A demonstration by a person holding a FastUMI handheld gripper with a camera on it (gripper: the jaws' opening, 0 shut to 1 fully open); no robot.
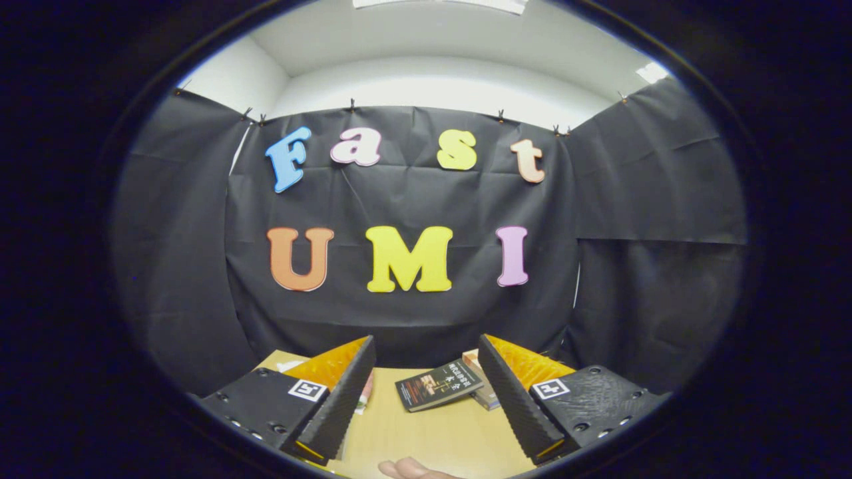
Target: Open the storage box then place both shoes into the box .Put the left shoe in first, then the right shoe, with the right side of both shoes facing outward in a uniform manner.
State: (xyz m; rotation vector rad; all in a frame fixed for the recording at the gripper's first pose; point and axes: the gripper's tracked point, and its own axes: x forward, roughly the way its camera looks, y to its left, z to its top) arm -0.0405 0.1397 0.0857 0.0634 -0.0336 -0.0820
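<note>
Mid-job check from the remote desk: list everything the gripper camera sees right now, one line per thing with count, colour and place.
table: one, light wood, under and ahead of the fingers.
dark book: one, black cover, lying flat on the table between and just beyond the fingertips.
second book: one, pale and orange cover, tucked partly under the dark book, beside the right finger.
small item: one, pink and green, mostly hidden behind the left finger; cannot tell what it is.
booth wall: black cloth, behind the table.
hand: one, fingertips only, at the near table edge between the fingers.
gripper: one, fingers wide apart, holding nothing.
</note>
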